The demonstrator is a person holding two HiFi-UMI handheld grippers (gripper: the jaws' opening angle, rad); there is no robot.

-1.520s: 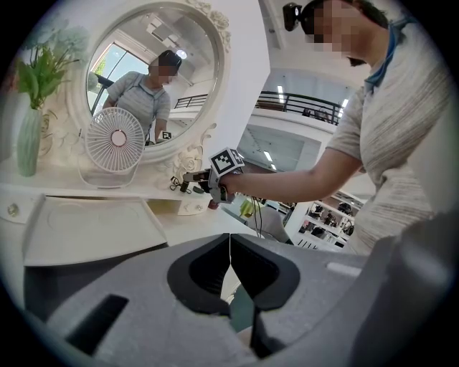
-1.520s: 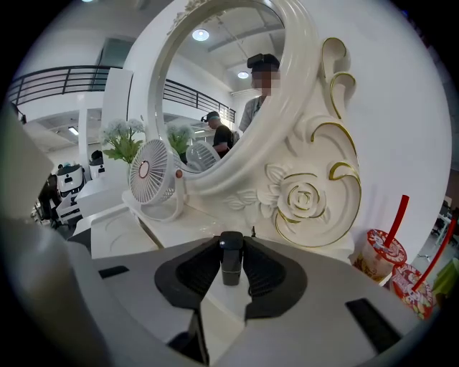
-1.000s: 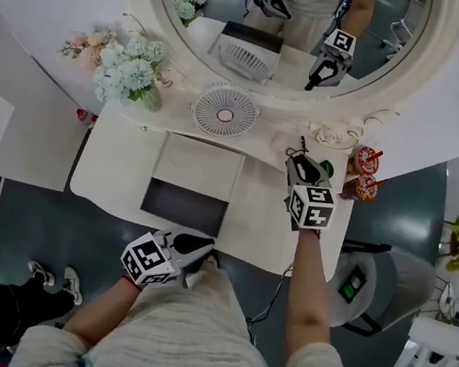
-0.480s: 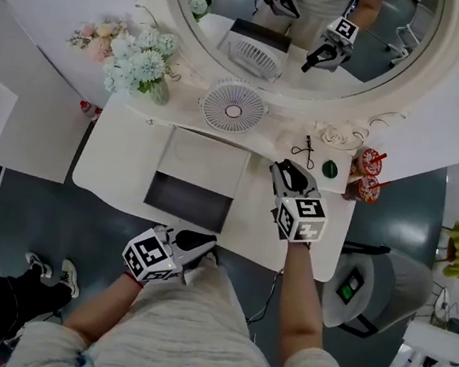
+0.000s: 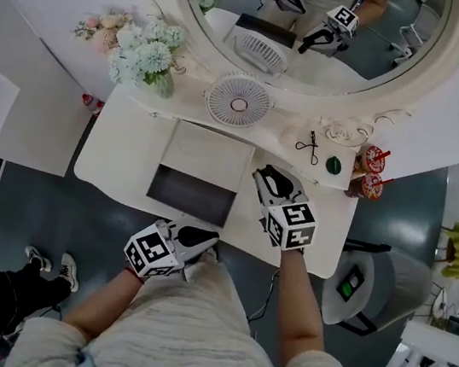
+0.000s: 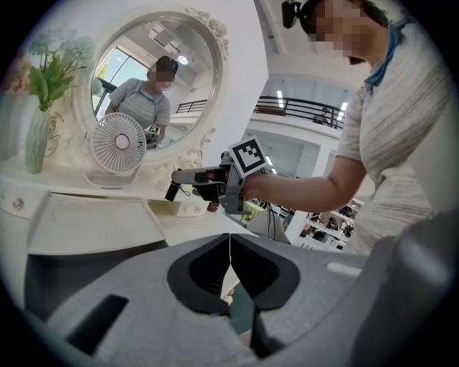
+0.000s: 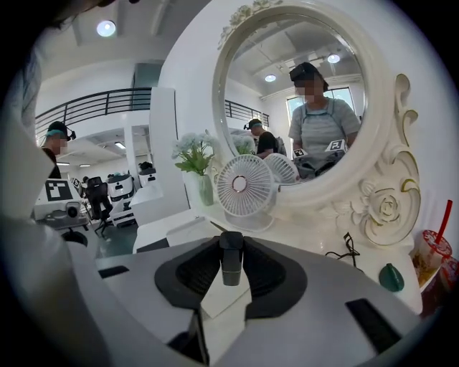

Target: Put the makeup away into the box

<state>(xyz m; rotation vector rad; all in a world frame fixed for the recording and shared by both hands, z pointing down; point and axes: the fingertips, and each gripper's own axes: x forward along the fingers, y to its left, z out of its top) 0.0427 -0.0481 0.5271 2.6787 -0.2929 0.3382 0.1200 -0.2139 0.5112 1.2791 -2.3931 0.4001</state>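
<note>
The open white box (image 5: 207,159) sits mid-table, its dark inside (image 5: 190,197) facing the front edge. My right gripper (image 5: 262,177) hovers just right of the box, shut on a short dark makeup tube (image 7: 231,259). The left gripper view also shows that tube (image 6: 172,191) sticking out of its jaws. My left gripper (image 5: 209,238) is off the table's front edge near my body, jaws together with nothing between them (image 6: 229,252). A black eyelash curler (image 5: 309,145) and a small green piece (image 5: 334,164) lie at the back right of the table.
A white desk fan (image 5: 239,102) stands behind the box under the oval mirror (image 5: 340,32). A vase of pale flowers (image 5: 150,58) is at the back left. Two red-lidded cups (image 5: 368,170) stand at the table's right edge, with a chair (image 5: 365,282) beyond.
My right gripper has moved left from near the green piece to beside the box, still holding the dark tube. The left gripper has stayed put.
</note>
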